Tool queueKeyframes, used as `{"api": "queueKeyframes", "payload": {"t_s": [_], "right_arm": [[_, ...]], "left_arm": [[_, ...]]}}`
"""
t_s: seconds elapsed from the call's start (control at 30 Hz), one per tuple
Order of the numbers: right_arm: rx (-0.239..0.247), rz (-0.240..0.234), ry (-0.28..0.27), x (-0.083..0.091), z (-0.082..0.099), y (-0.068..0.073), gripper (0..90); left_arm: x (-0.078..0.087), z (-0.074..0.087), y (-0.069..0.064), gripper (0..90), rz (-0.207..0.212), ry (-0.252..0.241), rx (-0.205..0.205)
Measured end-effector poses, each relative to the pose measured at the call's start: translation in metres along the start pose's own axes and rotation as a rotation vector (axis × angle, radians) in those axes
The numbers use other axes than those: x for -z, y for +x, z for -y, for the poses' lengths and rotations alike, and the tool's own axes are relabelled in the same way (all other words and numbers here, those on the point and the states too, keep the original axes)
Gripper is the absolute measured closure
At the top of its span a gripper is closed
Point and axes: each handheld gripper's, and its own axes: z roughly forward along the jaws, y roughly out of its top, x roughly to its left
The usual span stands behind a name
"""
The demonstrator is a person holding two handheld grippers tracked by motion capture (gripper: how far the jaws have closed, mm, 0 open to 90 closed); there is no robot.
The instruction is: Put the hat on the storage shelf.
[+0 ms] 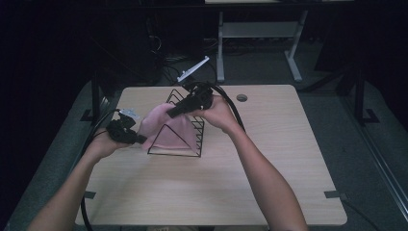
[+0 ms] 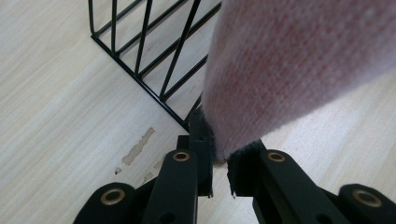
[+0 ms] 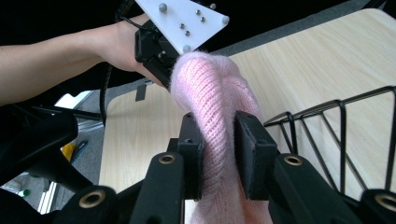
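Pink knit (image 3: 219, 107) between both grippers' jaws.

Fuzzy pink knit cloth (image 3: 215, 93); black wire rack (image 1: 180, 139)

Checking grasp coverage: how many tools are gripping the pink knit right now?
2. The left tool pinches the edge of the pink knit at the near-left corner of the wire rack. The right tool clamps a bunched fold at the top, over the rack.
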Motion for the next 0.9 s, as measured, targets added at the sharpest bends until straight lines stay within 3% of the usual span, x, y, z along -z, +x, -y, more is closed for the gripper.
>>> {"api": "queueKeyframes", "payload": {"t_s": [0.27,0.4,0.57,0.7,0.9], "right_arm": [[0.002,-0.006,0.024,-0.006,0.007,-0.002,69.8],[-0.020,-0.021,0.033,-0.008,0.008,-0.001,67.4],[-0.016,-0.031,0.044,-0.011,0.008,-0.001,65.6],[-0.015,-0.034,0.048,-0.013,0.010,-0.002,66.1],[-0.031,-0.043,0.047,-0.014,0.014,-0.004,69.4]], "left_arm": [[-0.008,0.003,0.002,82.1,0.006,0.021,-0.007],[-0.012,0.004,0.002,82.1,0.004,0.020,-0.003],[-0.017,0.006,0.003,82.2,-0.001,0.051,-0.002],[-0.021,0.008,0.004,82.1,0.000,0.048,0.007],[-0.025,0.009,0.006,82.1,-0.003,0.083,0.000]]}}
